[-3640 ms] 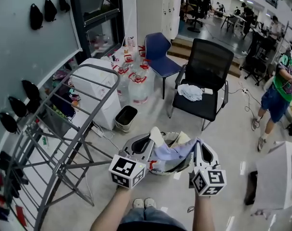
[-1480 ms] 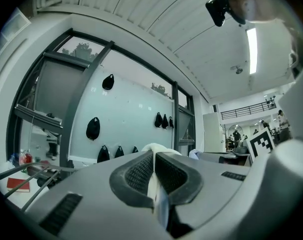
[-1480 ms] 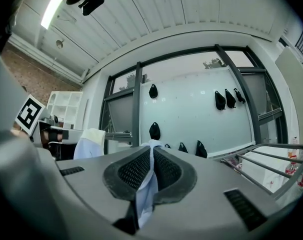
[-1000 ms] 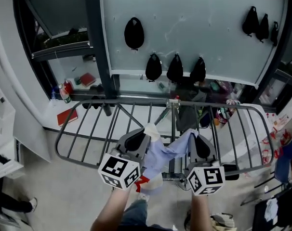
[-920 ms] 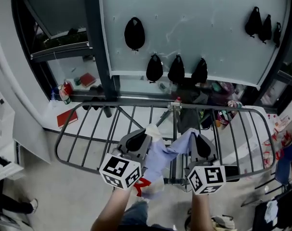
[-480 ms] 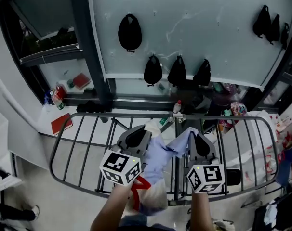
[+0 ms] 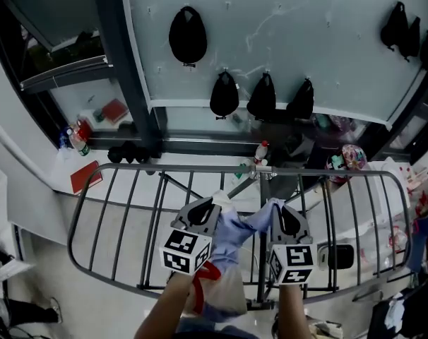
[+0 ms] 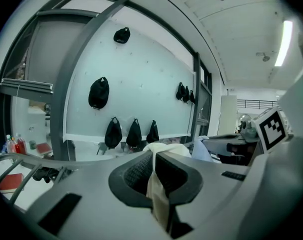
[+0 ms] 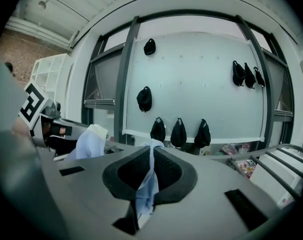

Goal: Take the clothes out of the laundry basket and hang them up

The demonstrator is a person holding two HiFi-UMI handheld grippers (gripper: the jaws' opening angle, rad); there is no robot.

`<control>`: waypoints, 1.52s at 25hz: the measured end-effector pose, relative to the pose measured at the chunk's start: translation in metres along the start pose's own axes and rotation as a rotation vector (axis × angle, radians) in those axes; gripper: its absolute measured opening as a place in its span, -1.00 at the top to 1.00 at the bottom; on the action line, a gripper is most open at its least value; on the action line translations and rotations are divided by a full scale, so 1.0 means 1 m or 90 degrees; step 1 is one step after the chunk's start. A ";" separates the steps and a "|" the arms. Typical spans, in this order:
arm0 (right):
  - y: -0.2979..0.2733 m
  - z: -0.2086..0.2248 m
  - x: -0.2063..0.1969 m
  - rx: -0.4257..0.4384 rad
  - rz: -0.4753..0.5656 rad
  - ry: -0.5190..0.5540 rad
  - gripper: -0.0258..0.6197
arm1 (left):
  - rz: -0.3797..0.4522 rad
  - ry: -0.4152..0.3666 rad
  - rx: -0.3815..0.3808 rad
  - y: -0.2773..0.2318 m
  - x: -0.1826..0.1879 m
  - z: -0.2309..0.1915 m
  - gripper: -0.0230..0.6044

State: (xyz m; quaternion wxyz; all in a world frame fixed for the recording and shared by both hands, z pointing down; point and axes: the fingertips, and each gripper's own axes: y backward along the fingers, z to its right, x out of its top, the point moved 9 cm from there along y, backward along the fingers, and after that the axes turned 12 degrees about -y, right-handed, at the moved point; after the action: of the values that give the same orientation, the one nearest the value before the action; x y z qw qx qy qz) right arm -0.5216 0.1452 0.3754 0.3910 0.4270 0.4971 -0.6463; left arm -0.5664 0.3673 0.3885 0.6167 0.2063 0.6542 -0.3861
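Left gripper: Your left gripper [image 7: 212,205] was clamped shut on a cream-coloured edge of the garment [image 7: 236,233]. In the left gripper view the cream cloth ran up between the jaws, which met on it, and bunched above the tips.

Right gripper: Your right gripper [image 7: 277,209] was pinched shut on a pale blue fold of the same garment. In the right gripper view the blue cloth was squeezed between the jaws and trailed out beneath them.

Garment: It was a pale blue piece, drawn into a short span between your two grippers. The rest hung down below the left gripper, with a red patch [image 7: 208,272] low on it.

Where the garment was: You held it over the near half of the drying rack [image 7: 164,167], above the rungs. Whether the cloth touched a rung could not be told from these views.

Gripper spacing: The two grippers were side by side and near each other. Both pointed away from you toward the wall, and their marker cubes [image 7: 186,251] faced up at you.

Drying rack: It was a grey metal frame with rounded corners and parallel rungs. It lay spread level beneath the grippers, with its far rail near the wall.

Wall: A pale panel [image 7: 320,41] carried black caps [image 7: 188,35]. One hung high, three hung in a row lower down, and more hung at the upper right.

Floor at left: A red book [image 7: 85,176] lay near some bottles [image 7: 71,138], beside a dark post [image 7: 122,83].
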 end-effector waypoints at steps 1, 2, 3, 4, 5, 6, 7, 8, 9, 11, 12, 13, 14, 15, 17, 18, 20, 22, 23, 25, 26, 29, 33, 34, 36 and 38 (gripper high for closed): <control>-0.002 0.001 -0.003 -0.005 -0.011 -0.003 0.86 | -0.014 0.001 -0.001 -0.001 -0.004 0.000 0.84; -0.003 0.002 -0.004 -0.007 -0.019 -0.009 0.85 | -0.027 0.003 -0.003 -0.002 -0.008 0.001 0.84; -0.004 0.002 -0.005 -0.008 -0.026 -0.016 0.85 | -0.039 0.006 -0.006 -0.002 -0.010 0.001 0.84; -0.005 0.001 -0.005 -0.008 -0.034 -0.022 0.85 | -0.050 0.009 -0.008 -0.002 -0.013 0.002 0.83; -0.005 0.002 -0.006 -0.009 -0.042 -0.026 0.85 | -0.061 0.013 -0.009 -0.002 -0.016 0.002 0.82; -0.006 0.002 -0.007 -0.011 -0.050 -0.029 0.82 | -0.073 0.019 -0.010 -0.001 -0.018 0.002 0.74; -0.006 0.003 -0.009 -0.014 -0.056 -0.032 0.78 | -0.085 0.024 -0.012 -0.001 -0.021 0.002 0.59; -0.006 0.004 -0.010 -0.017 -0.062 -0.034 0.71 | -0.097 0.027 -0.016 -0.001 -0.023 0.002 0.47; -0.007 0.005 -0.011 -0.020 -0.065 -0.037 0.66 | -0.107 0.029 -0.020 -0.001 -0.026 0.002 0.40; -0.007 0.006 -0.014 -0.024 -0.070 -0.040 0.50 | -0.114 0.034 -0.023 0.002 -0.031 0.002 0.31; -0.007 0.006 -0.014 -0.025 -0.070 -0.042 0.44 | -0.109 0.036 -0.021 0.003 -0.031 0.002 0.30; -0.006 0.006 -0.014 -0.026 -0.067 -0.044 0.42 | -0.101 0.038 -0.017 0.006 -0.030 0.002 0.30; -0.004 0.005 -0.013 -0.026 -0.061 -0.046 0.41 | -0.089 0.038 -0.014 0.008 -0.027 0.002 0.30; -0.002 0.005 -0.011 -0.027 -0.052 -0.047 0.41 | -0.076 0.038 -0.011 0.010 -0.023 0.001 0.30; 0.003 0.004 -0.005 -0.029 -0.024 -0.046 0.41 | -0.041 0.035 -0.008 0.014 -0.012 0.001 0.30; 0.007 0.004 -0.001 -0.029 -0.007 -0.046 0.41 | -0.021 0.033 -0.007 0.017 -0.005 0.002 0.30; 0.016 0.006 0.006 -0.027 0.033 -0.052 0.41 | 0.022 0.025 -0.010 0.021 0.010 0.005 0.30; 0.028 0.009 0.012 -0.026 0.080 -0.066 0.43 | 0.062 0.012 -0.023 0.024 0.024 0.012 0.30; 0.035 0.009 0.015 -0.026 0.102 -0.072 0.44 | 0.079 0.005 -0.033 0.024 0.031 0.016 0.30; 0.049 0.012 0.021 -0.022 0.136 -0.078 0.46 | 0.107 -0.011 -0.054 0.024 0.045 0.026 0.30; 0.056 0.014 0.024 -0.022 0.149 -0.077 0.46 | 0.116 -0.020 -0.066 0.023 0.051 0.033 0.30; 0.082 0.025 0.028 -0.048 0.179 -0.079 0.47 | 0.136 -0.040 -0.116 0.014 0.067 0.059 0.30; 0.133 0.053 0.024 -0.123 0.210 -0.092 0.47 | 0.165 -0.050 -0.214 -0.006 0.086 0.113 0.30; 0.147 0.061 0.021 -0.146 0.217 -0.096 0.47 | 0.171 -0.054 -0.241 -0.011 0.090 0.129 0.30; 0.175 0.080 0.015 -0.194 0.231 -0.103 0.47 | 0.182 -0.065 -0.293 -0.020 0.099 0.163 0.30; 0.208 0.098 0.009 -0.246 0.240 -0.108 0.47 | 0.190 -0.076 -0.345 -0.027 0.107 0.200 0.30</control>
State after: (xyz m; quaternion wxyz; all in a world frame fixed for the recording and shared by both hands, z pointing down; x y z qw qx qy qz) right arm -0.3473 0.0075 0.3167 0.6187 0.3735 0.4886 -0.4888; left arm -0.4740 0.1766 0.3040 0.7365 0.1054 0.6583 -0.1145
